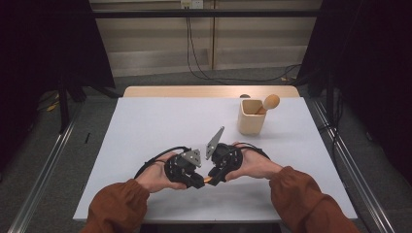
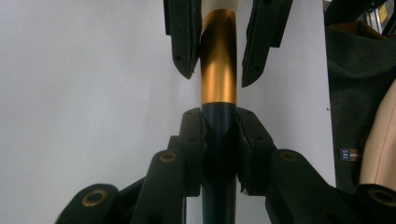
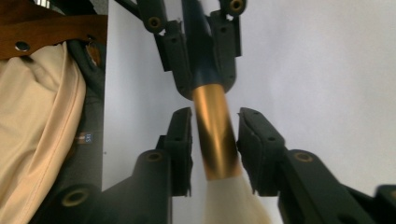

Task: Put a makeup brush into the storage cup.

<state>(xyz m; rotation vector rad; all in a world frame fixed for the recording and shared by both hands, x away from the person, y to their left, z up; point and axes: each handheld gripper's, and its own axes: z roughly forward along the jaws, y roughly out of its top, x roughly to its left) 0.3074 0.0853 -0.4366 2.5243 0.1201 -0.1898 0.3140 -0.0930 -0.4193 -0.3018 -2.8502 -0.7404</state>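
Near the front edge of the surface [image 1: 145,126], the left gripper [image 2: 218,135] has its fingers clenched on the dark handle of a makeup brush [image 2: 218,70]. The right gripper's [image 3: 215,140] fingers stand released either side of its gold ferrule, apart from it.

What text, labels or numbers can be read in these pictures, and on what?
Blue tag on the dark cloth, left gripper view: small white marks, too blurred to read.
The same tag, right gripper view: also unreadable.
Brush, cup, table and both grippers: no text.
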